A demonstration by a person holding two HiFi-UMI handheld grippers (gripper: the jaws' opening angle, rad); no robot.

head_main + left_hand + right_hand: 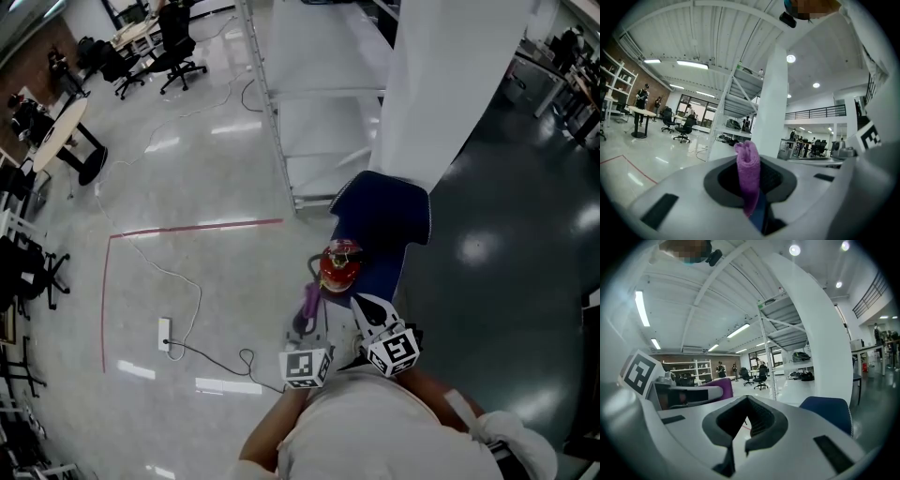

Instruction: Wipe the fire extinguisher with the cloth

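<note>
In the head view the red fire extinguisher (339,265) stands on the floor against a blue chair (382,217); I see it from above, with its dark handle on top. My left gripper (307,317) is shut on a rolled purple cloth (309,298) just left of the extinguisher, not clearly touching it. In the left gripper view the cloth (747,161) sticks up from the left gripper (751,199). My right gripper (363,306) sits just right of the extinguisher, shut with nothing in it. The right gripper view shows its jaws closed (737,439), the cloth (717,387) at left and the chair (828,411) at right.
A white pillar (441,84) rises just behind the chair, with a metal shelf rack (319,103) to its left. A power strip (164,333) and its cable lie on the pale floor at left, inside a red tape line (187,228). Office chairs and tables stand far left.
</note>
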